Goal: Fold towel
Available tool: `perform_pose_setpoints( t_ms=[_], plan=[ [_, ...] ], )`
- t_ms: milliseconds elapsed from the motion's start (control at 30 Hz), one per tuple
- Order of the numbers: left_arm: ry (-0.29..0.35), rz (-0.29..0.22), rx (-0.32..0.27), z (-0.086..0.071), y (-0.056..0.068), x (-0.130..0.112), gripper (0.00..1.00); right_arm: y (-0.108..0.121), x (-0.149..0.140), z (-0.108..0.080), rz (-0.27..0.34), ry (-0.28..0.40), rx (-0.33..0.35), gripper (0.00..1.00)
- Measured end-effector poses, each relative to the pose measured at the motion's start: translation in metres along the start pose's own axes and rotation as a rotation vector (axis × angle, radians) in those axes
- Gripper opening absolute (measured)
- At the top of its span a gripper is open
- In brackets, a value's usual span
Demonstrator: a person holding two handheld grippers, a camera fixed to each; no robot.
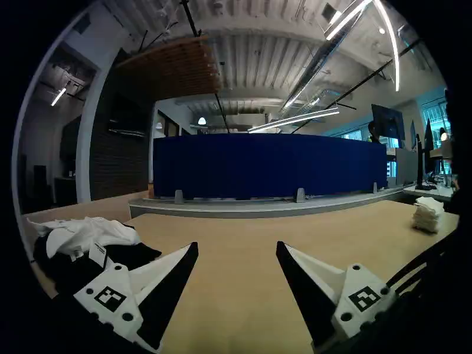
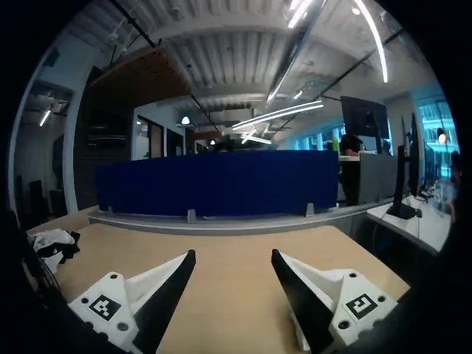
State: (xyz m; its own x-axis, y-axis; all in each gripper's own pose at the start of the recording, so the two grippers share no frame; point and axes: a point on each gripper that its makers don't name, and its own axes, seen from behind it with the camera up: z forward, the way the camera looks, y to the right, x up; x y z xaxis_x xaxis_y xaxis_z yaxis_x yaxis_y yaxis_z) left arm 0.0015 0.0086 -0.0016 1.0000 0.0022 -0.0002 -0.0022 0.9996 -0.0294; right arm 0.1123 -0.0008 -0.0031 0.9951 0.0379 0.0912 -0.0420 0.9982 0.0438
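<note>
A loose heap of white and black towels (image 1: pixel 82 242) lies on the wooden table (image 1: pixel 248 236) at the left edge in the left gripper view. A neat stack of folded white towels (image 1: pixel 428 213) stands at the table's far right. My left gripper (image 1: pixel 236 253) hovers over the bare tabletop, open, with nothing between its fingers. In the right gripper view the same crumpled heap (image 2: pixel 53 243) sits far left on the table (image 2: pixel 236 259). My right gripper (image 2: pixel 233 259) is open over bare wood, holding nothing.
A blue partition screen (image 1: pixel 265 165) runs along the table's far side on a grey rail. Desks with monitors (image 2: pixel 407 171) stand to the right, past the table's right edge (image 2: pixel 377 265). A person (image 2: pixel 353 144) stands behind the screen.
</note>
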Motion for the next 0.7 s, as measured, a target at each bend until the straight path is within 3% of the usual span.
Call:
perform_pose_setpoints(
  t_ms=[400, 700],
  plan=[
    [0.0, 0.0, 0.0, 0.0, 0.0, 0.0, 0.98, 0.025, -0.079, 0.014, 0.054, 0.008, -0.024, 0.99],
    [0.0, 0.0, 0.0, 0.0, -0.001, 0.0, 0.98, 0.039, -0.097, 0.019, 0.088, 0.047, -0.049, 1.0]
  ],
)
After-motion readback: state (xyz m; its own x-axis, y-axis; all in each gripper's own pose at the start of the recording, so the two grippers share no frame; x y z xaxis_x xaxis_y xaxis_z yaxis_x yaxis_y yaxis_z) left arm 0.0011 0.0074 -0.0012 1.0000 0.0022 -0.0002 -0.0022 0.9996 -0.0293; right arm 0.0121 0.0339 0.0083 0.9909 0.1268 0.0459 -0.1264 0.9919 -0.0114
